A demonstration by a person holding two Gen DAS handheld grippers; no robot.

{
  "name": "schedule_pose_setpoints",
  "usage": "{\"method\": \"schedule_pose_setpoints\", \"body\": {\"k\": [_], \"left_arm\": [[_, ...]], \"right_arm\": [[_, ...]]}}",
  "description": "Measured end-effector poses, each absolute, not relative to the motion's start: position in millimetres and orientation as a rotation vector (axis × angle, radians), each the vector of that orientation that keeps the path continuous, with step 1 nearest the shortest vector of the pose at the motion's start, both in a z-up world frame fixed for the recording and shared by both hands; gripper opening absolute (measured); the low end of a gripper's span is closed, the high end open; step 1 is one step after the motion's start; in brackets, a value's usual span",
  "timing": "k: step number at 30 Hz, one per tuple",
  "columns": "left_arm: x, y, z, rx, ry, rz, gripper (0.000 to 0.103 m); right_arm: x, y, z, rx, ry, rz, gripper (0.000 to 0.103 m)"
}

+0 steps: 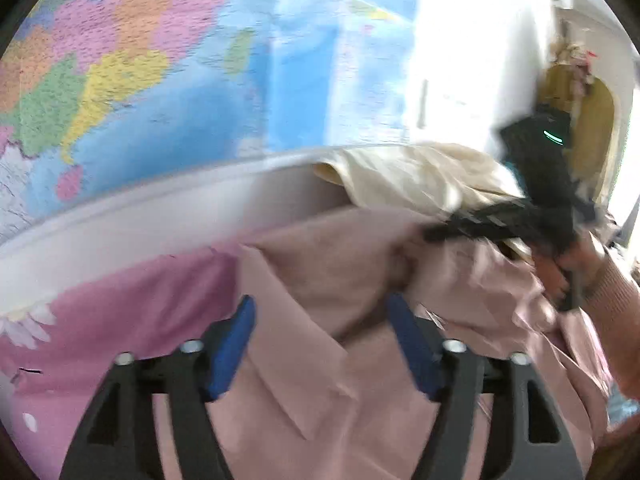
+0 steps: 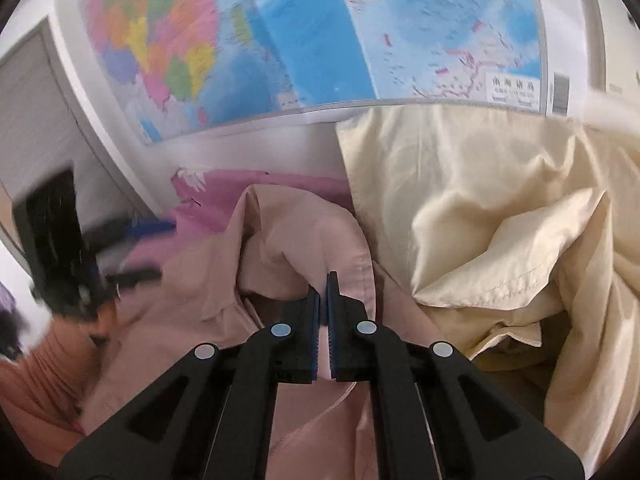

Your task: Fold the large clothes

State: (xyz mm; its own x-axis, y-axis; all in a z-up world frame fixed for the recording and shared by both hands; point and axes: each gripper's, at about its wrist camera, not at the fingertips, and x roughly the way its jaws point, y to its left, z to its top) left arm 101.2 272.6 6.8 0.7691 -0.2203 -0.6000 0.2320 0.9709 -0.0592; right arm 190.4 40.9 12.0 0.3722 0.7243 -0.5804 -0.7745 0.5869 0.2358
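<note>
The right wrist view shows the right gripper (image 2: 323, 280) closed tight on a fold of the pink garment (image 2: 288, 236), its blue pads pinching the raised edge of the cloth. That garment lies crumpled over a pink bedsheet (image 2: 240, 188) with a white flower print, and just to its right is a heap of cream cloth (image 2: 480, 208), touching its edge. Only this view shows the cream heap in full, along with the printed label and barcode at the corner of the wall map (image 2: 320, 32).

The left wrist view shows the left gripper (image 1: 320, 316) with its jaws apart above the pink garment (image 1: 328, 264), nothing pressed between the blue pads. Here the right gripper (image 1: 436, 234) appears from the side, blurred, reaching into the cloth, with a hand (image 1: 560, 272) and a salmon sleeve (image 1: 616, 312) behind it. In the right wrist view the left gripper (image 2: 160, 226) is only a dark blur at the left edge.
</note>
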Motion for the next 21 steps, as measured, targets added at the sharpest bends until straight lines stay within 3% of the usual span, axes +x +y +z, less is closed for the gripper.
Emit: {"method": "schedule_pose_setpoints", "body": {"k": [4,5,6,7,8,9,15,21], "left_arm": [[147.7,265.4,-7.1,0.127,0.775,-0.124,0.069],[156.8,264.0,-13.8,0.157,0.802,-0.097,0.060],[165.4,262.7,-21.8,0.174,0.833,-0.079,0.039],[172.2,264.1,-30.1,0.157,0.868,-0.078,0.028],[176.2,267.2,-34.3,0.140,0.887,-0.080,0.010],[177.3,270.8,-36.8,0.123,0.893,-0.079,0.006],[122.2,312.1,-10.6,-0.081,0.756,-0.186,0.005],[95.3,326.5,-11.5,-0.094,0.786,-0.187,0.005]], "right_arm": [[175.4,41.2,18.7,-0.141,0.663,0.959,0.004],[170.0,39.4,20.3,-0.156,0.650,0.956,0.004],[165.2,38.8,21.3,-0.174,0.640,0.956,0.004],[162.9,37.6,21.4,-0.184,0.637,0.957,0.004],[159.8,38.2,21.7,-0.198,0.634,0.952,0.004],[157.6,35.2,21.7,-0.208,0.629,0.949,0.004],[190.7,2.0,14.6,0.008,0.718,0.955,0.004],[188.0,27.1,2.4,-0.093,0.747,0.950,0.005]]}}
